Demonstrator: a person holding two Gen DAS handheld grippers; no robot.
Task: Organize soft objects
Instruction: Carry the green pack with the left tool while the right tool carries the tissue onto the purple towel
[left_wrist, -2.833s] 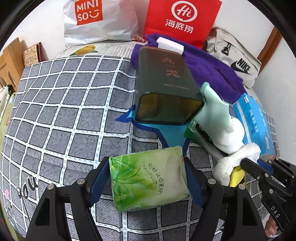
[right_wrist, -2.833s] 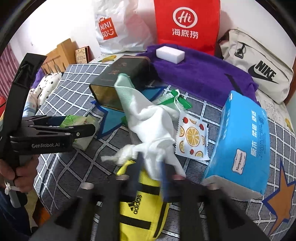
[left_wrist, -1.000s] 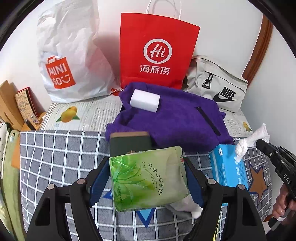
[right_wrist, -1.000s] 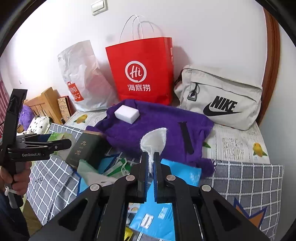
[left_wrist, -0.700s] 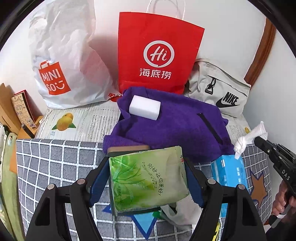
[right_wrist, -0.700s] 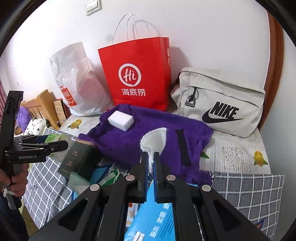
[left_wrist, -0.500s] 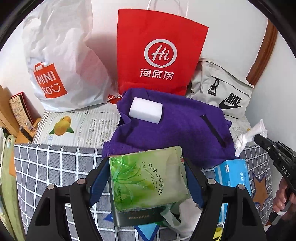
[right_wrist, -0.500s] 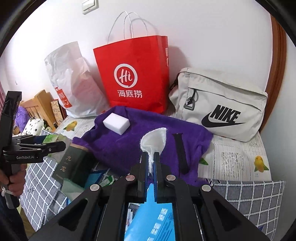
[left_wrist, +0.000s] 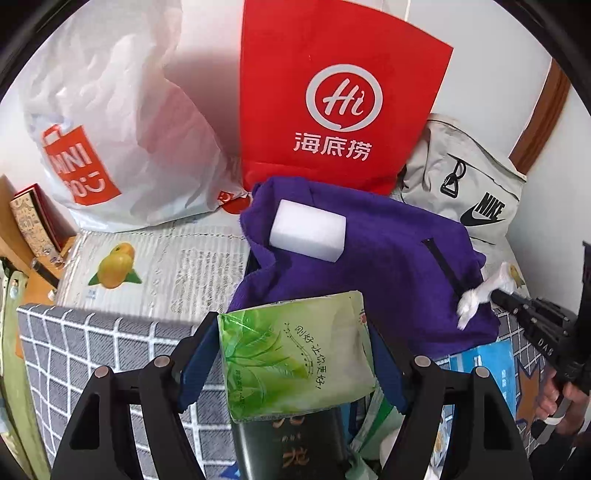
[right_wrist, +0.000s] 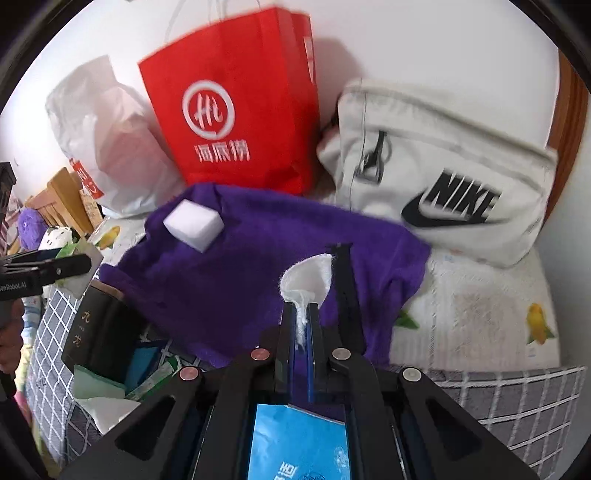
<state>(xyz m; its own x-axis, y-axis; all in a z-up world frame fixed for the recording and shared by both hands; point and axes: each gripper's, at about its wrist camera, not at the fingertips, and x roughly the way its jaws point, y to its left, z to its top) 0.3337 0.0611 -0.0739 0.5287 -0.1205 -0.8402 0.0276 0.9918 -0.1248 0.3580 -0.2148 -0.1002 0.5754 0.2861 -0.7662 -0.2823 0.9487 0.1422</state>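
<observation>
Bright, even daylight fills both fisheye views, with black vignette at every corner. The glossy red paper bag (left_wrist: 343, 92) throws a soft shadow toward nine o'clock. The right view is motion-blurred, smearing the beige canvas bag (right_wrist: 443, 177).

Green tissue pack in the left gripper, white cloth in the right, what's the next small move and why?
Probably carry both a bit further and set them on the purple towel, beside the white sponge. The left gripper holds the green tissue pack and the right gripper pinches the white cloth, both just short of the towel.
</observation>
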